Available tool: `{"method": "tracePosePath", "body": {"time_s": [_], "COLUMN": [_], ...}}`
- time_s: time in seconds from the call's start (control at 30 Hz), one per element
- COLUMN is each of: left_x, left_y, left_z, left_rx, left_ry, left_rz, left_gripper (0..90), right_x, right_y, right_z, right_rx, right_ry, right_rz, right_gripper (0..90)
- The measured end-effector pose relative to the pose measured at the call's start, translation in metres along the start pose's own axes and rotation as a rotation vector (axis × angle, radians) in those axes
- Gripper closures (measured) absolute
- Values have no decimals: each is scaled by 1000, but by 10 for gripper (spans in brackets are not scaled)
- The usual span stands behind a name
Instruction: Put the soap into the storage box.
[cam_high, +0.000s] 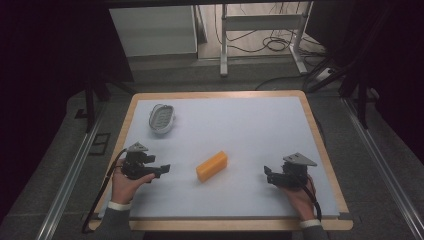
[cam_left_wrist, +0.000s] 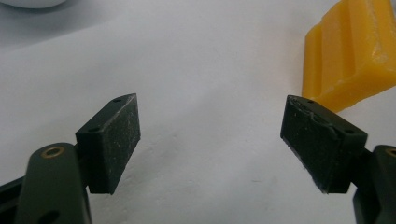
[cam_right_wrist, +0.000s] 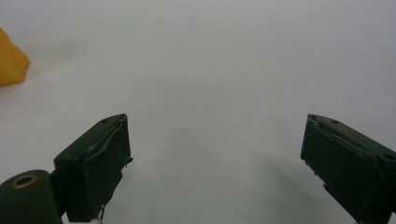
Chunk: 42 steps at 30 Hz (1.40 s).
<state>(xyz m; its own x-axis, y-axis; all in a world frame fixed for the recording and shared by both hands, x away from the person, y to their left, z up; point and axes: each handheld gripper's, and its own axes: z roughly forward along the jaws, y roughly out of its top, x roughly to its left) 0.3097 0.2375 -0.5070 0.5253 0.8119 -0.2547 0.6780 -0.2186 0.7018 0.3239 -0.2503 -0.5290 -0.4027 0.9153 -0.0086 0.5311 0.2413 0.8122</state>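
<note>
Soap bar (cam_high: 212, 166), yellow, lies mid-worktop (cam_high: 240, 125) between my tools, its long axis slanting near-left to far-right. My left tool (cam_high: 165, 168) sits nearer it than my right tool (cam_high: 267, 172); both stand open, holding nothing.

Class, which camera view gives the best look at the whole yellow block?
The high view: the whole yellow block lies unobstructed on the table. The left gripper view shows one ridged end; the right gripper view catches just a corner.
</note>
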Motion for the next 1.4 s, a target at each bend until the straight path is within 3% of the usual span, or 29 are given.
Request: {"method": "tracePosePath", "body": {"time_s": [0.2,0.6,0.77,1.2,1.4], "left_x": [1,0,-3,-10,-14], "left_y": [0,0,1,11,18], "left_z": [-1,0,-3,-14,-20], "left_rx": [20,20,-5,49,69], "left_ry": [33,23,29,93,101], "left_rz": [-6,1,-6,41,66], "left_gripper": [206,208,218,212,206], "right_x": [-1,-1,-1,-3,-2], "right_y": [-1,-1,-1,-1,-1], "right_z": [-1,-2,-2,-2,-2], "right_rx": [-16,-19,-19,-29,-27], "right_ry": [-10,-7,-8,-2,-7], "right_rz": [9,11,17,28,20], "right_gripper": [90,91,91,91,91]}}
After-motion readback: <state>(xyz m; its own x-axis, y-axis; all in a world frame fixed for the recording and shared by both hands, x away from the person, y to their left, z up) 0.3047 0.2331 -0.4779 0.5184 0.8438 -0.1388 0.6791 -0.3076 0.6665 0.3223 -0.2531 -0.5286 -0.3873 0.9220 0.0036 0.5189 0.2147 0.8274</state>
